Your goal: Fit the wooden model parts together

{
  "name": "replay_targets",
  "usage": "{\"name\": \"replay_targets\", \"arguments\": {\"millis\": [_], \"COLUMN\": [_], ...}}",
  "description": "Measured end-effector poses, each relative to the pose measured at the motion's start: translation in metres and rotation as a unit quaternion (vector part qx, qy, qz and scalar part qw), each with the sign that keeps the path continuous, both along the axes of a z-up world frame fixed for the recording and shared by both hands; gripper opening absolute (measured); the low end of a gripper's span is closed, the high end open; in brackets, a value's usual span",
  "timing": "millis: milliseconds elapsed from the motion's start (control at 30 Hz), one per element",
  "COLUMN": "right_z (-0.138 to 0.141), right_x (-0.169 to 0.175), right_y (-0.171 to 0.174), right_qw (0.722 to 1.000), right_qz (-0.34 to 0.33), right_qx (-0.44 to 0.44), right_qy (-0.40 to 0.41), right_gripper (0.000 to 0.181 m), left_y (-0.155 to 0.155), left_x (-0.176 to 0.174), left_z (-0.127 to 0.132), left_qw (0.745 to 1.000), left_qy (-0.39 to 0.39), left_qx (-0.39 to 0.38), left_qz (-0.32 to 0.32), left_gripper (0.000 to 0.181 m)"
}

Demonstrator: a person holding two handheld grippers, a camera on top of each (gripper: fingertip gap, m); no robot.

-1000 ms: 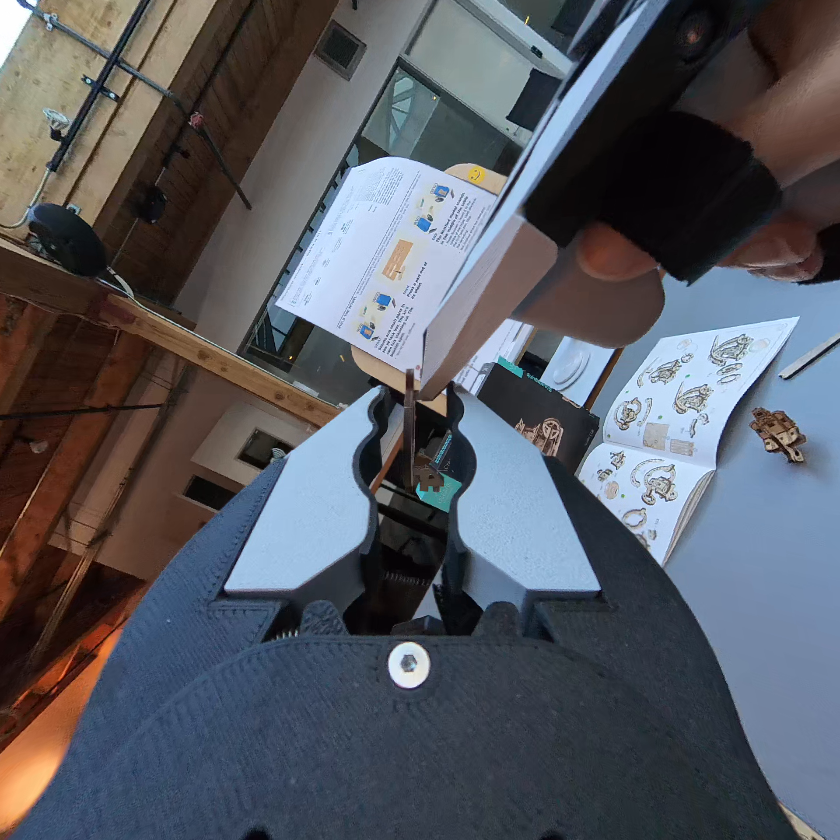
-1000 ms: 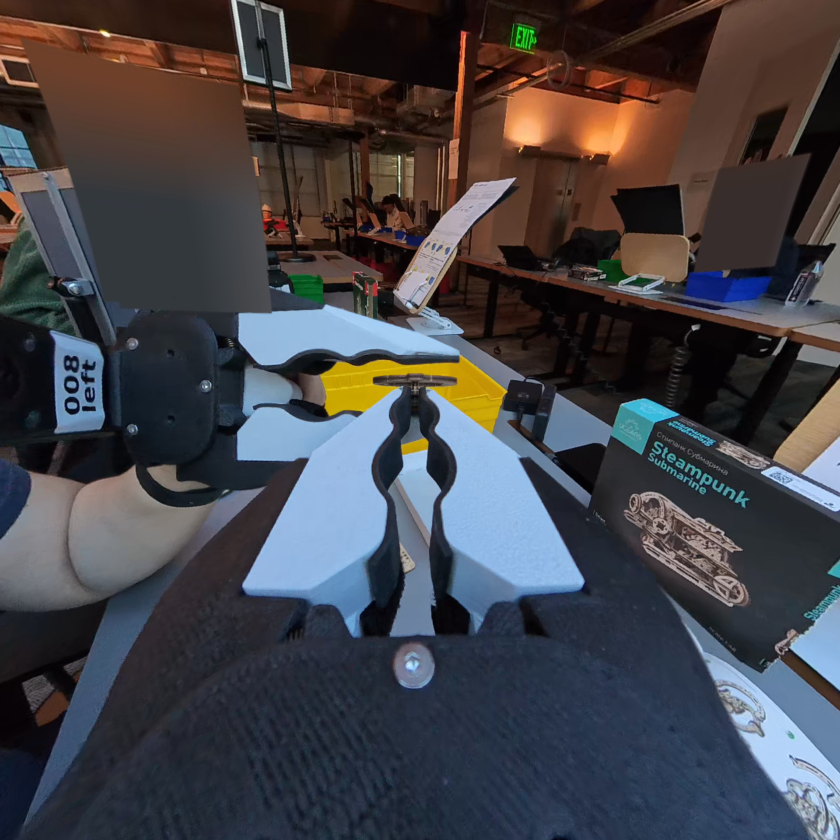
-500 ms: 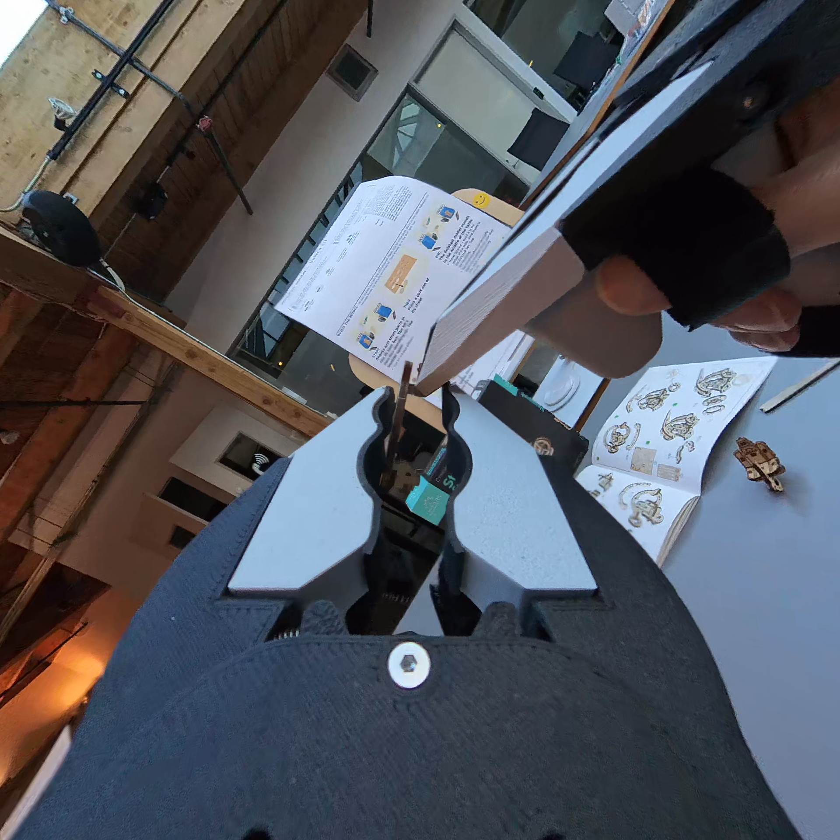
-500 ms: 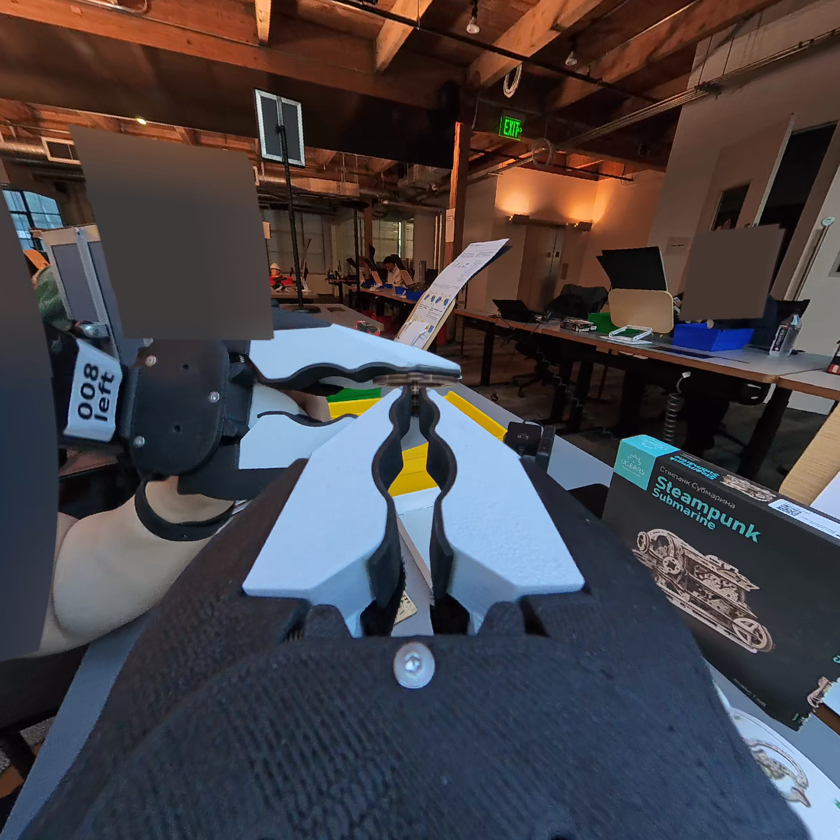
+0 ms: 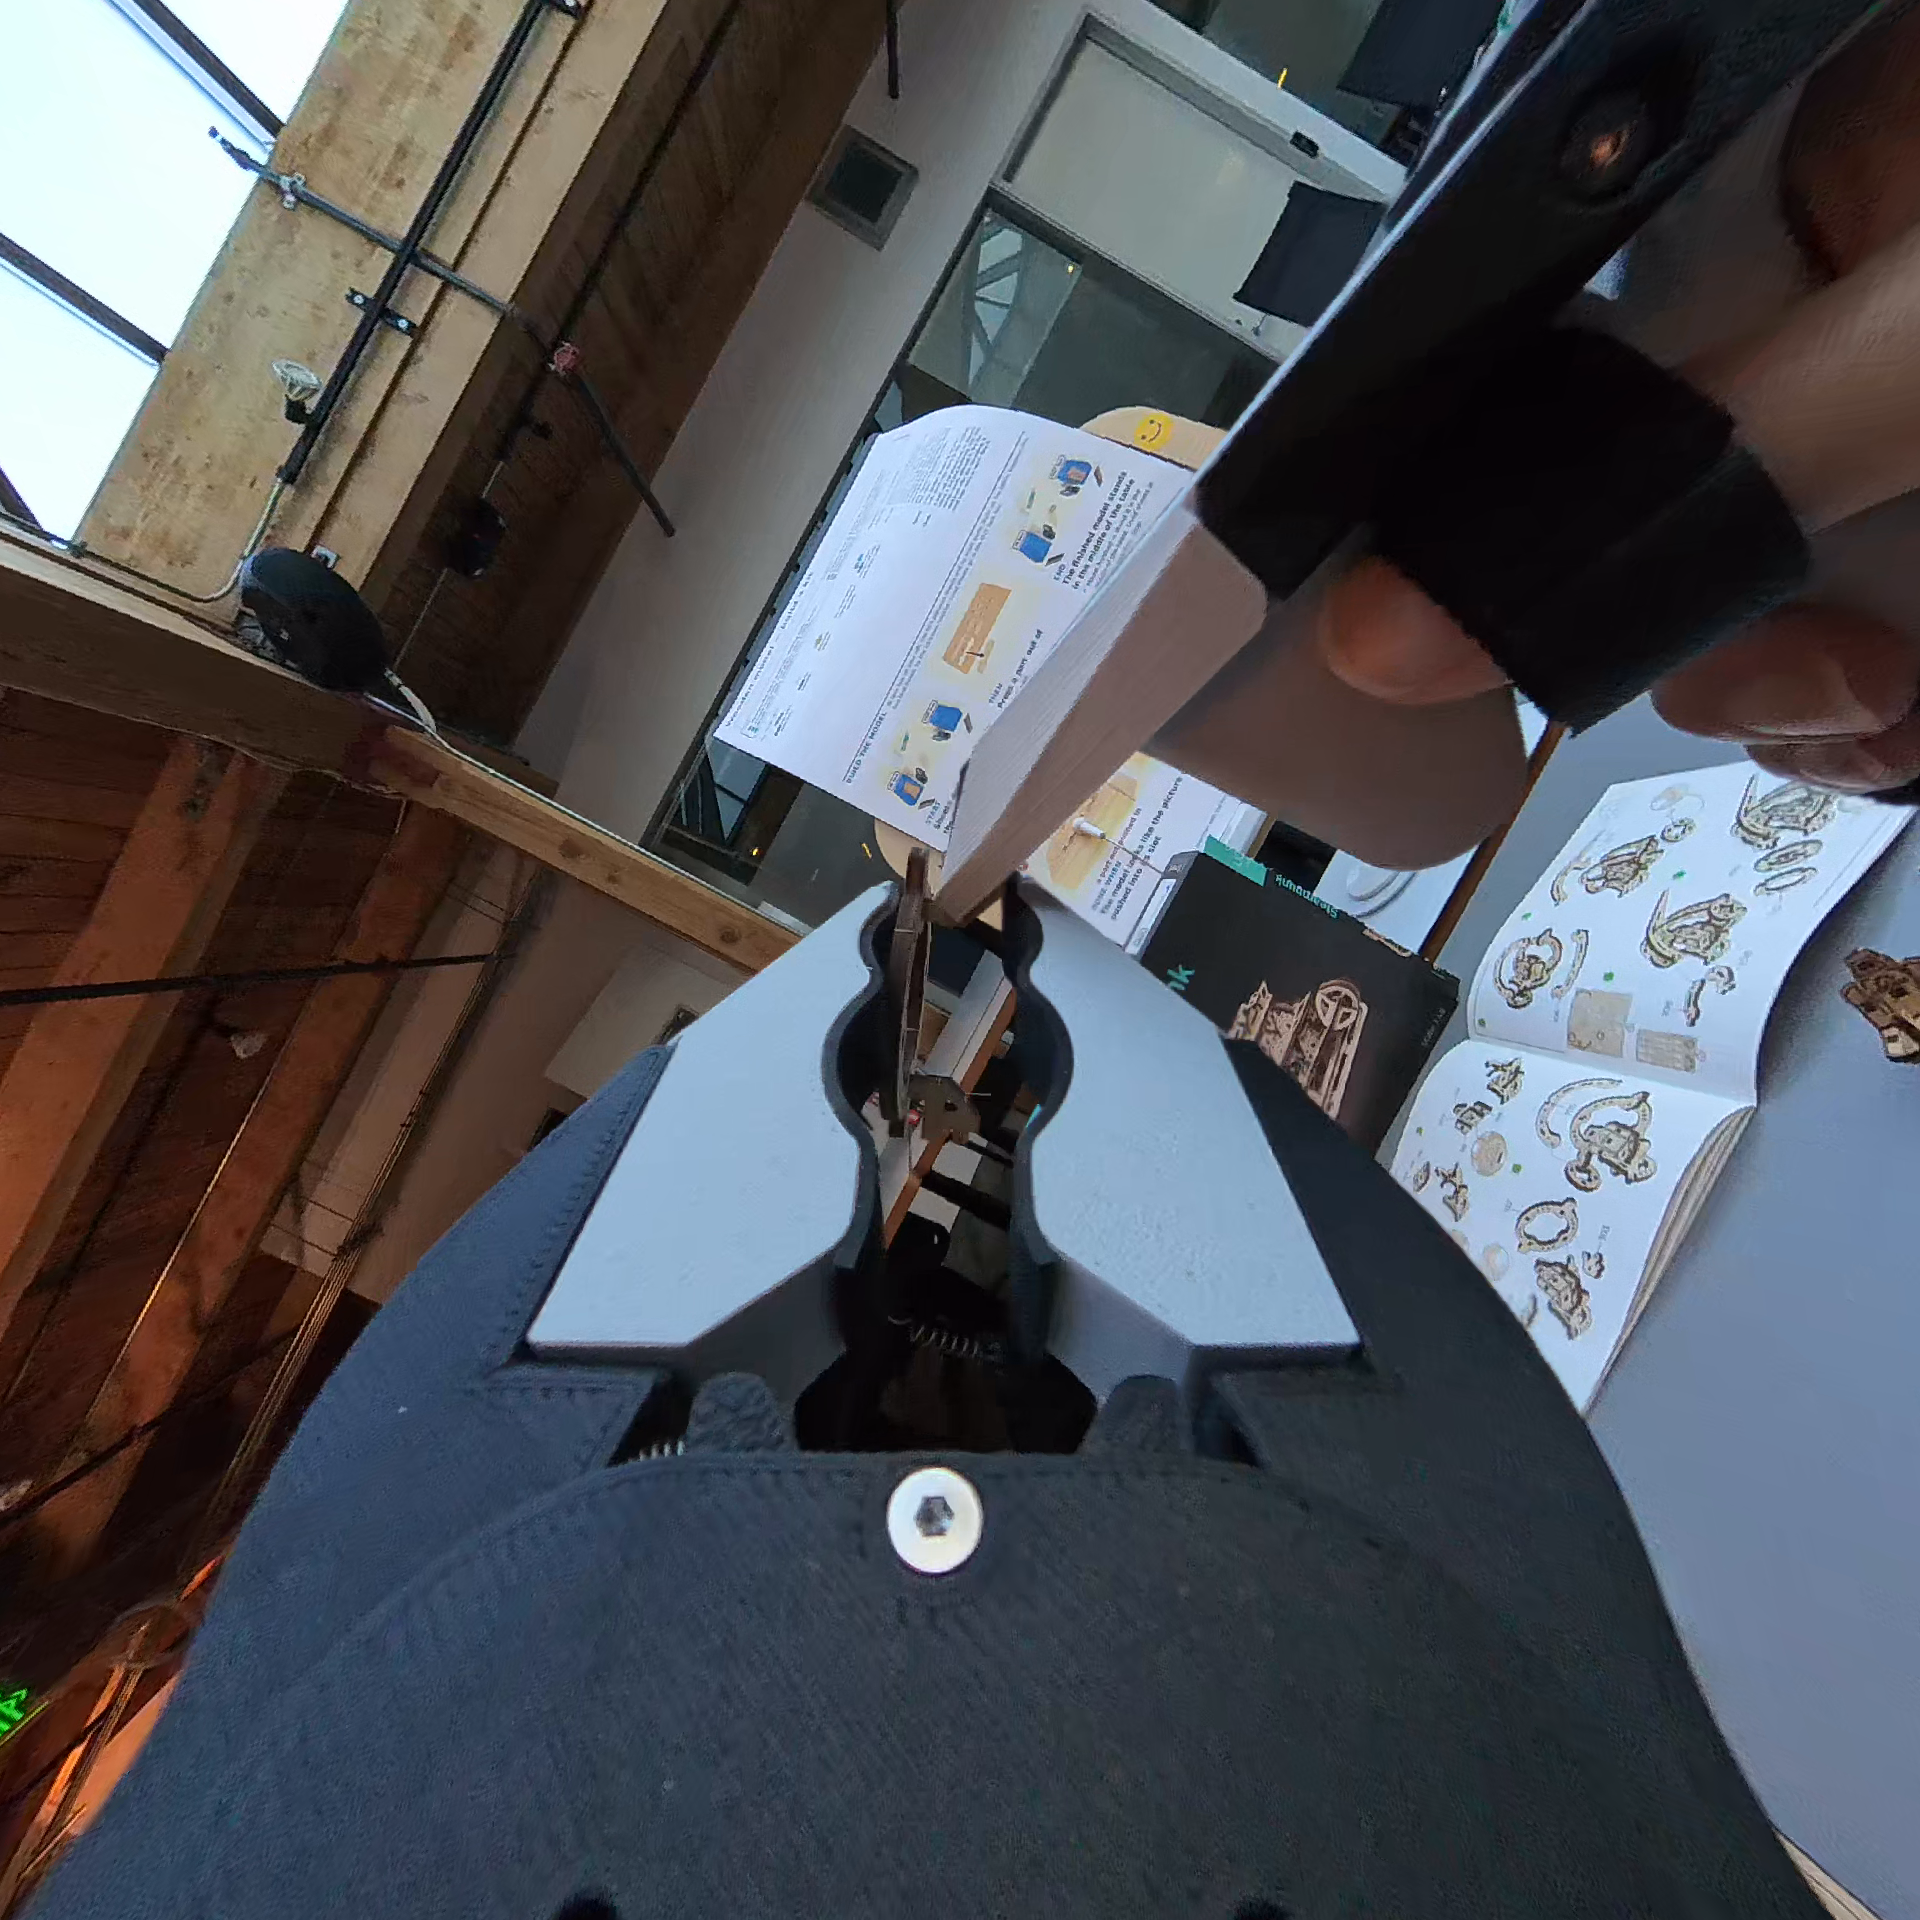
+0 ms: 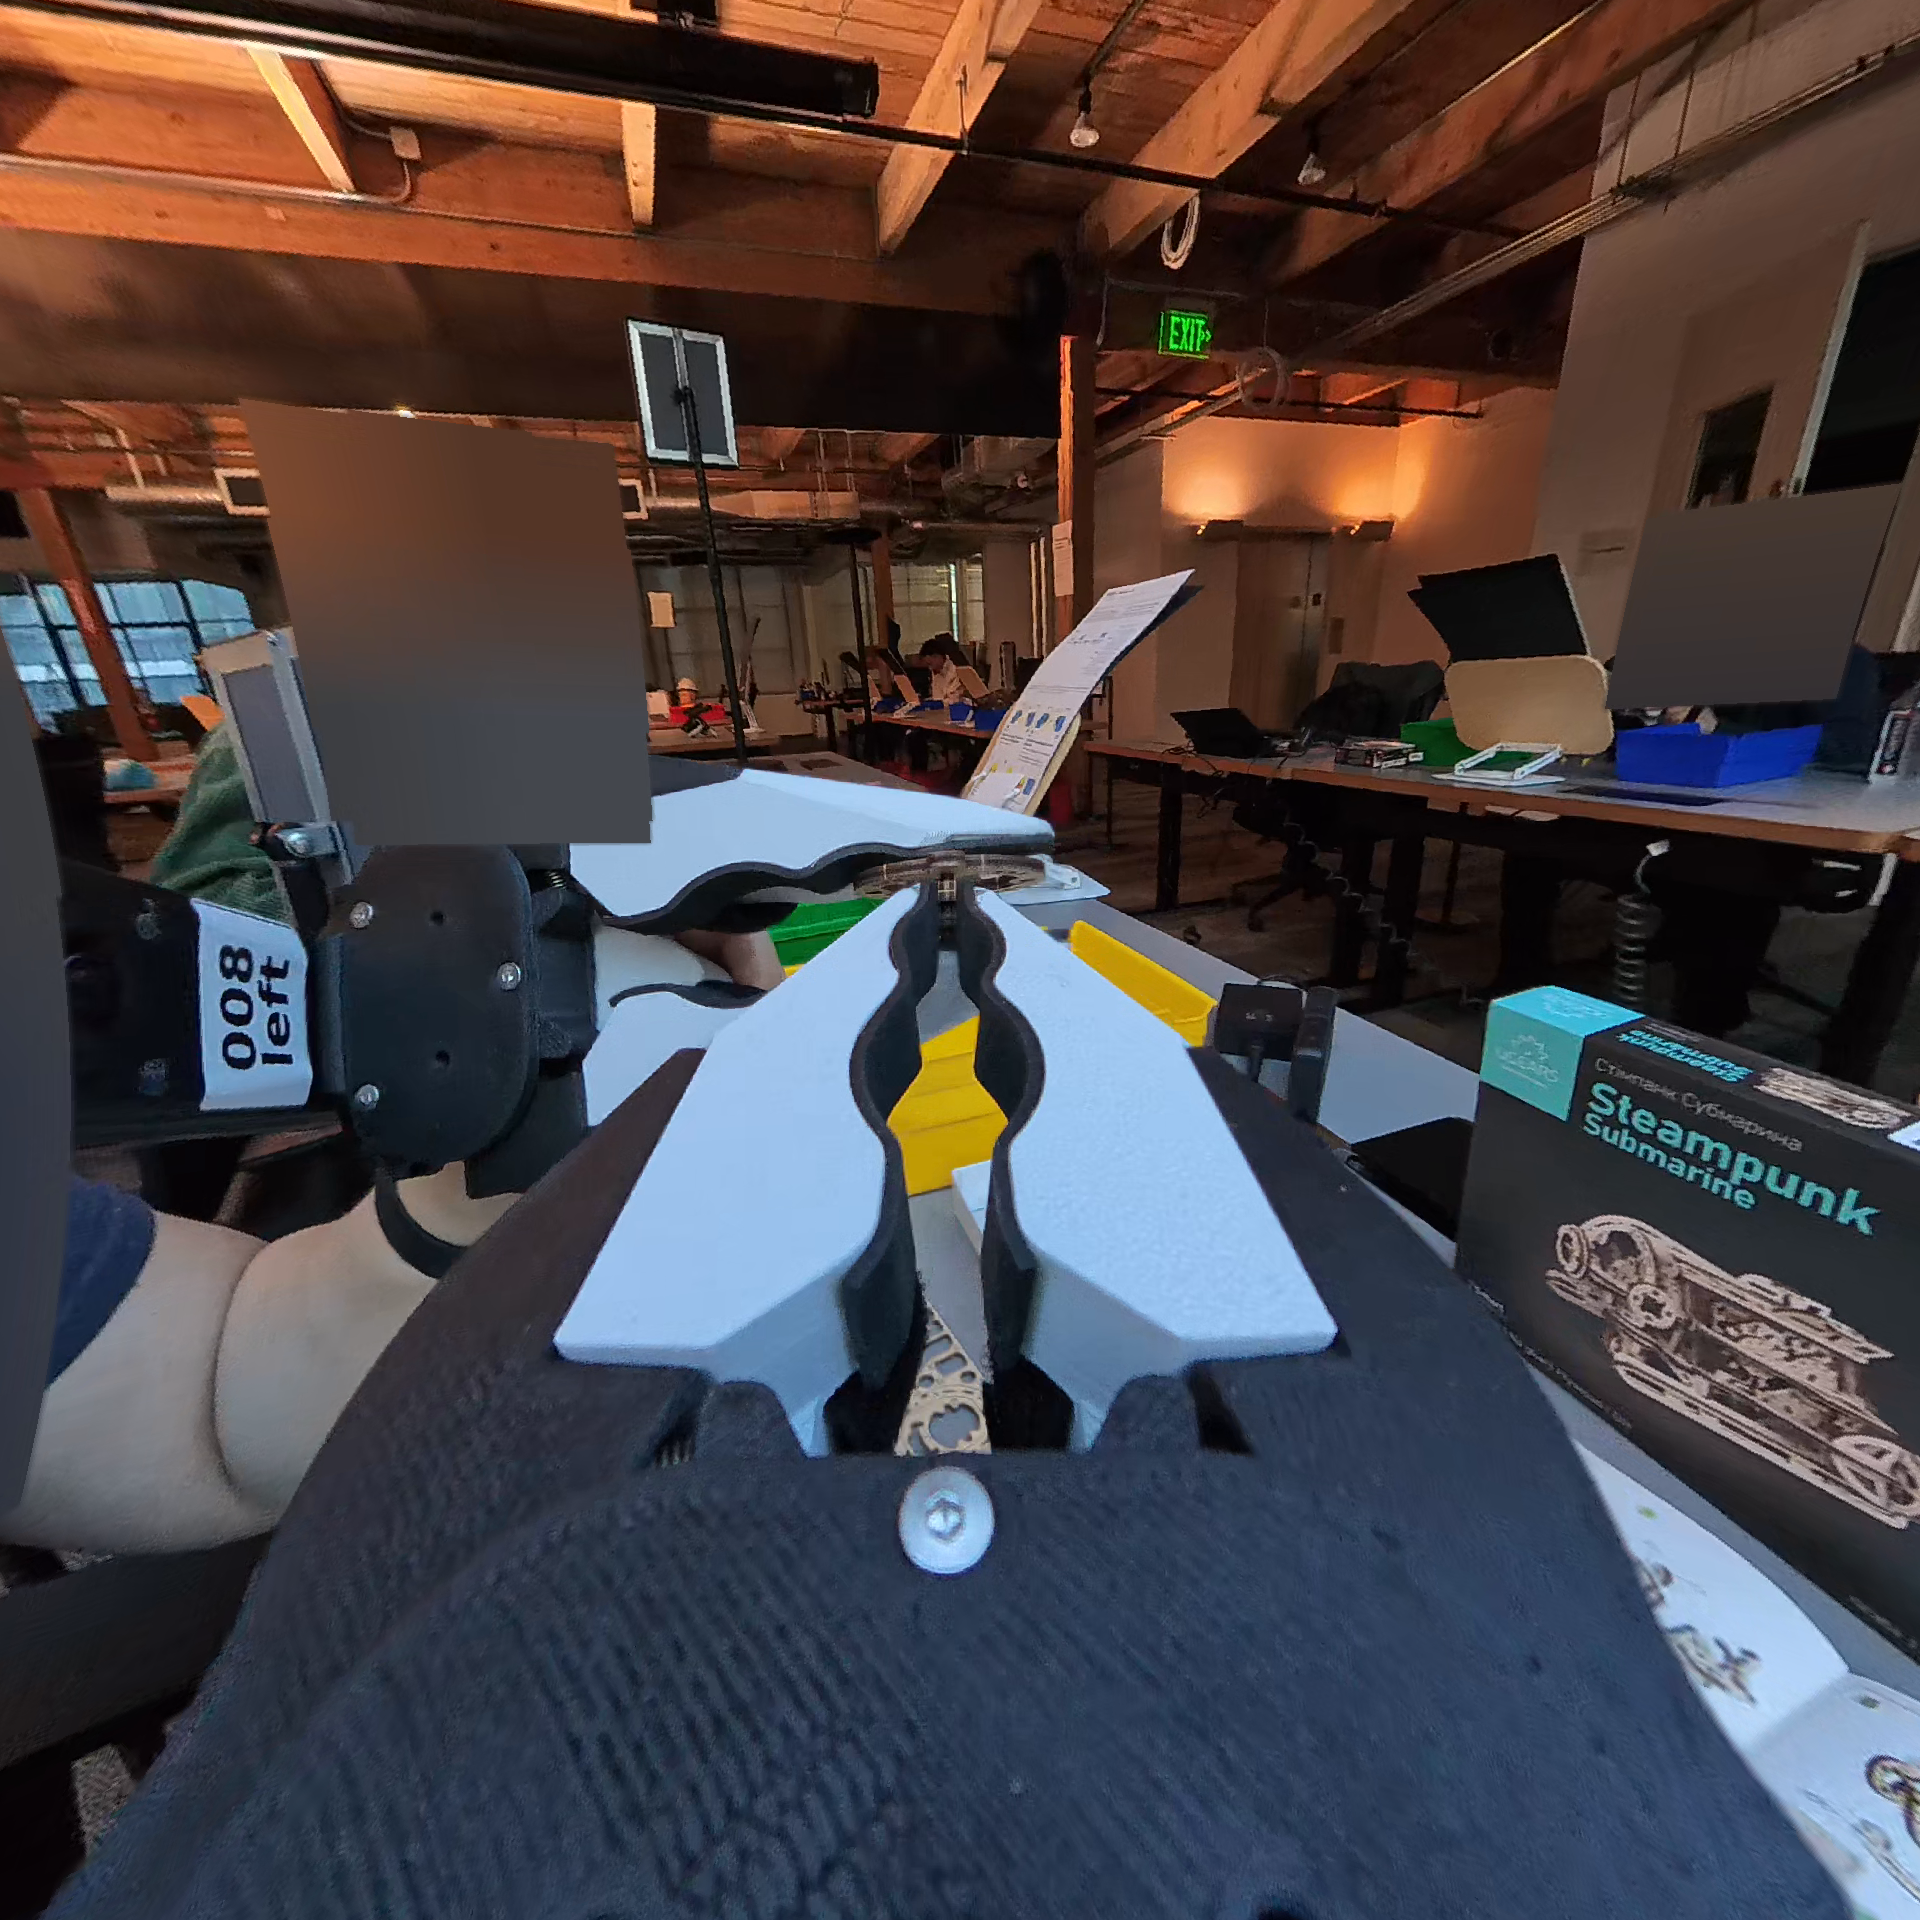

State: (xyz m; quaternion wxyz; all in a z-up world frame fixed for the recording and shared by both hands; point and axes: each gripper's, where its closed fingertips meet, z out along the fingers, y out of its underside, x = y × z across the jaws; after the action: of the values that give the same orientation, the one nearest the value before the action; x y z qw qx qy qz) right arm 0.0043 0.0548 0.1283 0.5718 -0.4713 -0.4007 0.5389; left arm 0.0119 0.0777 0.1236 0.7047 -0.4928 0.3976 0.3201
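Observation:
A thin wooden gear disc (image 5: 912, 987) stands edge-on between the fingers of my left gripper (image 5: 954, 906), close against the left finger, with a small wooden piece (image 5: 940, 1107) sticking out of it. The left jaws stand apart, wider than the disc. My right gripper (image 6: 948, 902) is shut on a small wooden peg under the same disc (image 6: 951, 871), which lies flat beneath the left gripper's upper finger (image 6: 790, 821). The right gripper's fingertip (image 5: 971, 883) reaches in from the upper right between the left fingertips. Both are held in the air.
An open instruction booklet (image 5: 1621, 1091), a dark model box (image 6: 1704, 1226) and a small built wooden assembly (image 5: 1886, 1003) lie on the grey table (image 5: 1787, 1455). A yellow bin (image 6: 956, 1101) and a cut wooden sheet (image 6: 940, 1392) lie below my right gripper. A printed sheet on a stand (image 6: 1081, 686) is behind. Both grippers' tips are close together, under 4 cm apart. About 25 cm separates my left fingertips from the small built wooden assembly (image 5: 1886, 1003).
The disc has shifted from the middle of the left gripper's gap to its left finger. Both grippers have tilted up a little together. The right gripper's grip has not changed.

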Motion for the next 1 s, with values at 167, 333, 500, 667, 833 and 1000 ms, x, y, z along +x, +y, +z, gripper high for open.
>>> {"name": "replay_targets", "arguments": {"millis": [167, 333, 500, 667, 833, 1000], "right_z": [0.004, 0.004, 0.005, 0.007, 0.008, 0.008], "right_x": [0.002, 0.002, 0.002, 0.004, 0.004, 0.005], "right_y": [-0.003, -0.003, -0.004, -0.005, -0.007, -0.006], "right_qw": [1.000, 1.000, 1.000, 0.999, 0.999, 0.999], "right_qz": [-0.006, -0.006, -0.005, -0.009, -0.019, -0.021], "right_qx": [0.010, 0.007, 0.009, 0.017, 0.028, 0.029], "right_qy": [0.018, 0.022, 0.029, 0.032, 0.037, 0.033], "right_gripper": [0.001, 0.001, 0.001, 0.001, 0.001, 0.001], "left_y": [-0.002, -0.002, -0.003, -0.005, -0.006, -0.005], "left_x": [0.000, 0.000, 0.000, -0.001, -0.001, -0.014], "left_z": [0.005, 0.003, 0.005, 0.009, 0.008, 0.011], "left_qw": [0.999, 0.999, 0.999, 1.000, 1.000, 0.999], "left_qy": [-0.047, -0.032, -0.037, -0.019, -0.022, 0.015], "left_qx": [-0.013, -0.009, -0.006, 0.017, 0.004, 0.029], "left_qz": [-0.017, -0.010, -0.015, 0.003, 0.004, 0.035], "left_gripper": [0.023, 0.016, 0.020, 0.026, 0.020, 0.005]}}
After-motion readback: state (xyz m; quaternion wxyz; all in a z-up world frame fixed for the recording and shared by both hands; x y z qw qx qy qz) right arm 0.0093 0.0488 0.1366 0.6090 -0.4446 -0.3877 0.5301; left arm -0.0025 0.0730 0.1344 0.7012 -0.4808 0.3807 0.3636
